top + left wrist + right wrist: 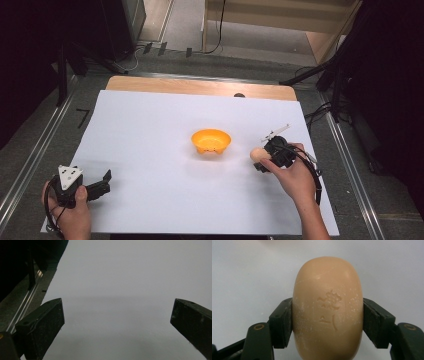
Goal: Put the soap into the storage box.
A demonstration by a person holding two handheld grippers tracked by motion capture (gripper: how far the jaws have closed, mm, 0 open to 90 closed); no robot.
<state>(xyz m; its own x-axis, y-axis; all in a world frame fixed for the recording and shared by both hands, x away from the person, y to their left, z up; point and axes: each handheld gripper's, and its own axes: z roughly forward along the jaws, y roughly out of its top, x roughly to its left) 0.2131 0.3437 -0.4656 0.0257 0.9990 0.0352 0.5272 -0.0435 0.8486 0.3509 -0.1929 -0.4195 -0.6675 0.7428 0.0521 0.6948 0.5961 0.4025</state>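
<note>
While right gripper (328,322) clamps soap (328,307) at centre right of high view, just right of bowl (211,140), grasp looks done; carry and drop into bowl likely remain. Left gripper (117,322) spread wide, idle, lower left.

The left hand (70,210) is resting at the near left corner, gripping the left gripper (103,183), whose grey three-cornered plate is facing up; its black fingers (42,325) are standing wide apart, pointing right and a little forward; the right hand (295,177) is reaching in from the near right, forearm angling inward; the right gripper (260,159) is pointing left, its fingers (280,323) pressing in from both sides.
</note>
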